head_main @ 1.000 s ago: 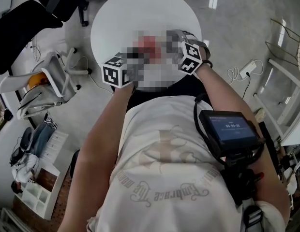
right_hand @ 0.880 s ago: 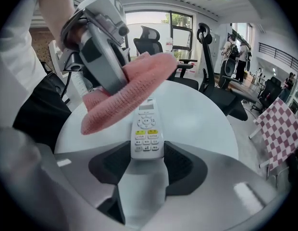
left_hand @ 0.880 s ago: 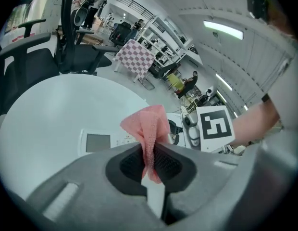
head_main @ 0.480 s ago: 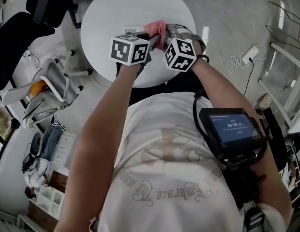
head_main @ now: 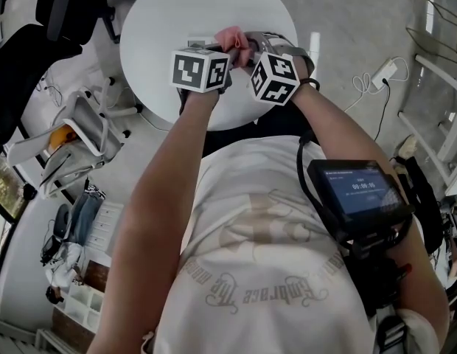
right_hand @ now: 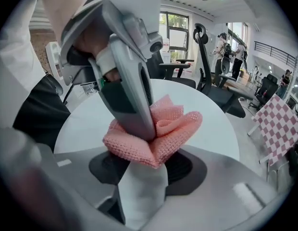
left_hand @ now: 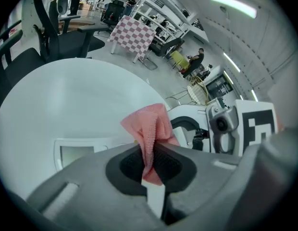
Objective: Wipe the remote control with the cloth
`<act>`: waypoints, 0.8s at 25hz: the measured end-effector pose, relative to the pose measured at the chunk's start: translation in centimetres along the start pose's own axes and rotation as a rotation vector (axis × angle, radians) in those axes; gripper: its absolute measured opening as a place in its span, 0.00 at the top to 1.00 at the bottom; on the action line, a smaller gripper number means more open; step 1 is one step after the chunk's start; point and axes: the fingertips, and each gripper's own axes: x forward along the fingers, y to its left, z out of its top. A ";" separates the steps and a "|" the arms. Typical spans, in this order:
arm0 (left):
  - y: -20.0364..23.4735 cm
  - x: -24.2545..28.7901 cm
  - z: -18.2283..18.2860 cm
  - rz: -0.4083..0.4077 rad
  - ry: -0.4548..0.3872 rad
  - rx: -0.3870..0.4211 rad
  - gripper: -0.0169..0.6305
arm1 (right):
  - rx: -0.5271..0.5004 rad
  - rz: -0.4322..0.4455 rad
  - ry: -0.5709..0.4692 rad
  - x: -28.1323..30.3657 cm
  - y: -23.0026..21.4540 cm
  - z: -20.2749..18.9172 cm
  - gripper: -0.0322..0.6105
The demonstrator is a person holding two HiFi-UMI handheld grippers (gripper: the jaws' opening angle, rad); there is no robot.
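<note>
While the remote control [left_hand: 74,154] is reaching out over the near part of the round white counter [head_main: 169,21], the right claw [right_hand: 144,170] is gripping one end of it. Its jaws have just been closing a touch tighter, with the white body filling the gap between them. I cannot tell whether the far end, the one with the grey display, is resting on the counter or hanging just above it.

The pink cloth [right_hand: 161,129] is bunching on top of the remote control just ahead of the right claw. The left claw [left_hand: 150,165] is clamping a fold of it, jaws closed on the fabric.

Compared with a second ago, the left claw has been coming in and down beside the right one, and the two are now sitting close together. Over the last half second the pair is hardly shifting. I am reading this as the approach ending and the wiping beginning, since the cloth is already touching the remote control. Strokes toward the display end are probably coming next.

Nothing else is showing on the visible part of the counter. The real obstacle is the right claw itself, which is covering the end it is holding, so that part is likely needing a regrip.

Black office chairs [right_hand: 206,71], a socket strip [head_main: 383,71] on the floor and the screen unit [head_main: 361,194] at the person's chest are all sitting well apart.
</note>
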 end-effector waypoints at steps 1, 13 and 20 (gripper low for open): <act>0.2 -0.1 0.0 0.005 -0.001 -0.004 0.94 | 0.000 0.001 0.000 0.0 -0.1 0.0 0.61; 4.1 -2.1 -0.1 0.076 -0.034 -0.079 0.94 | -0.004 0.009 0.000 -0.1 -0.4 0.0 0.61; 6.7 -3.4 -0.4 0.143 -0.031 -0.091 0.94 | 0.000 0.008 0.003 -0.1 -0.5 -0.3 0.61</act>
